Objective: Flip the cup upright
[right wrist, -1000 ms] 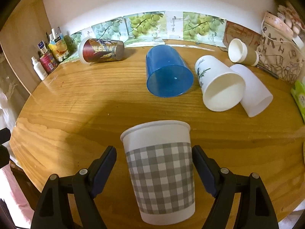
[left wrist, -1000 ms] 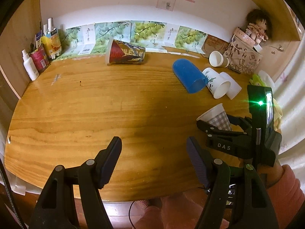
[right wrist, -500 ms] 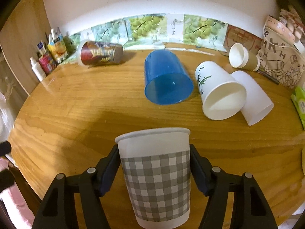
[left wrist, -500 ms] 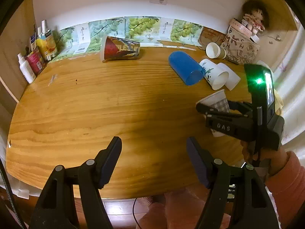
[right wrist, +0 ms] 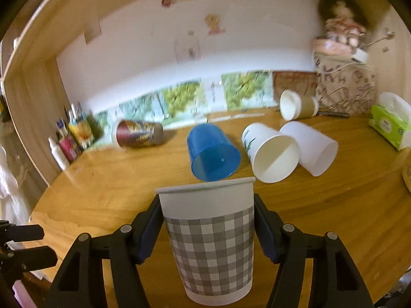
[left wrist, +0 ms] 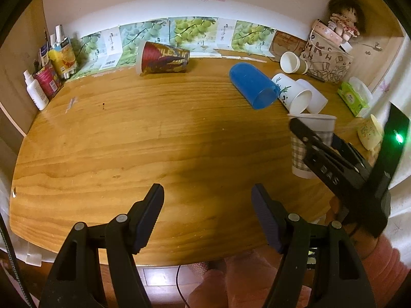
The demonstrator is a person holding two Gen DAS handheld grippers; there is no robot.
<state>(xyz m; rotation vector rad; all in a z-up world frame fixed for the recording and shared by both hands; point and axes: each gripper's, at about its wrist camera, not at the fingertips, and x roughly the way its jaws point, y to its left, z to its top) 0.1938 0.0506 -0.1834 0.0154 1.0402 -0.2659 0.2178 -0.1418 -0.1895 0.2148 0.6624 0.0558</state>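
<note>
My right gripper (right wrist: 208, 227) is shut on a white paper cup with a grey check band (right wrist: 209, 241). The cup stands nearly upright, rim up, and its base is at or just above the wooden table (right wrist: 334, 218). The same cup (left wrist: 308, 138) and the right gripper (left wrist: 331, 154) show at the right of the left wrist view. My left gripper (left wrist: 208, 220) is open and empty over the table's near edge, well left of the cup.
Other cups lie on their sides farther back: a blue one (right wrist: 212, 151), a white leaf-print one (right wrist: 269, 152), a plain white one (right wrist: 310, 147), a brown one (right wrist: 298, 104) and a red printed one (right wrist: 137, 134). Bottles (left wrist: 48, 74) stand at the left, a tissue pack (right wrist: 389, 124) and a bag (left wrist: 326, 61) at the right.
My right gripper has closed on the checked cup and tilted it up from leaning to nearly upright. The left gripper has stayed open and drawn back a little.
</note>
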